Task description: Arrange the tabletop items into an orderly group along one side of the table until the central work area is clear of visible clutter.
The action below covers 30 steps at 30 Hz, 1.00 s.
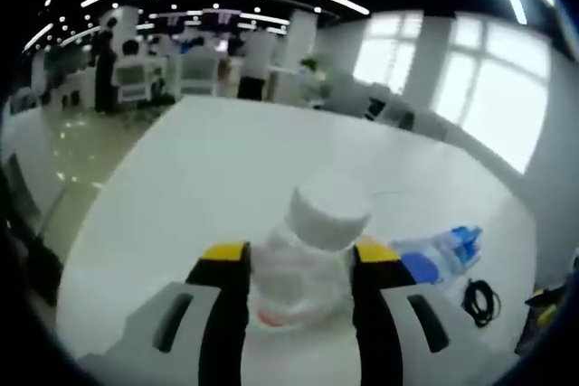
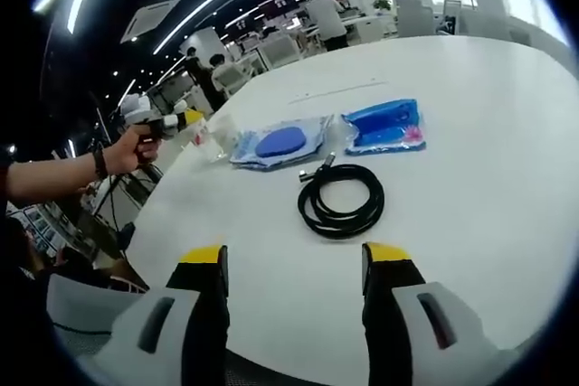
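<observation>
My left gripper (image 1: 301,259) is shut on a clear plastic bottle (image 1: 308,264) with a white cap, held just above the white table (image 1: 226,169). To its right lie a blue packet (image 1: 443,255) and a coiled black cable (image 1: 480,301). In the right gripper view, my right gripper (image 2: 297,268) stands open with nothing between its jaws, over the near table edge. Ahead of it lies the black cable (image 2: 342,198), and beyond that a clear packet with a blue pad (image 2: 280,144) and a blue packet (image 2: 384,126). A hand holds the left gripper (image 2: 181,124) at the table's left edge.
The table (image 2: 470,187) is broad and round-edged, with bare surface to the right of the packets. Office desks, chairs and a person (image 1: 106,70) stand far behind it. The person's forearm (image 2: 54,174) reaches in from the left.
</observation>
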Motion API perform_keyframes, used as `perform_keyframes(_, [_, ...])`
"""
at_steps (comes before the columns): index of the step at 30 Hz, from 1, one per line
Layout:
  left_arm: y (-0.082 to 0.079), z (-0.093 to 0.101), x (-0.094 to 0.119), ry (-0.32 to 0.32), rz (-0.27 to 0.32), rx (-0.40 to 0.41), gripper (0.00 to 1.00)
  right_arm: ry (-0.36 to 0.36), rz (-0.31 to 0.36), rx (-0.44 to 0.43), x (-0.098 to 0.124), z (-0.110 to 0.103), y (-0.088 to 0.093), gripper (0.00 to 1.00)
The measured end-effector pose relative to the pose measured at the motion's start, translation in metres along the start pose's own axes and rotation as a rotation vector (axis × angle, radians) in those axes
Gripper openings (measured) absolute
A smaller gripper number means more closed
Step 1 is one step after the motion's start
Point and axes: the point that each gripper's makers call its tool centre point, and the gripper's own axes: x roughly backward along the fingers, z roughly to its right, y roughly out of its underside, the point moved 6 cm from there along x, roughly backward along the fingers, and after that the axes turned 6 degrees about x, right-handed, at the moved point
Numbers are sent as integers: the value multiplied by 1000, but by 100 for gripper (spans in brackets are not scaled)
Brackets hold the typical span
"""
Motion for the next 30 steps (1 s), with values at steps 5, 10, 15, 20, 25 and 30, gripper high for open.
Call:
perform_keyframes(5, [-1,-1,-2,-13,10,0,46,4,4,0,0,1,0,60])
perform_keyframes(10, [-2,1,1,0,23,2,62,8,10,-9,2,3,-1,60])
perform_keyframes(15, [2,4,11,0,5,-31,67,3,14,-15,1,2,-1,60])
perform_keyframes(20, [9,7,29,-7,16,-28,70,-5,10,-4,0,-1,-1,60])
perform_keyframes(25, [24,13,45,-10,13,-27,72,-13,4,1,-1,-3,-1,60])
perform_keyframes(30, [40,25,63,-6,8,-22,73,-18,1,4,-1,-4,0,60])
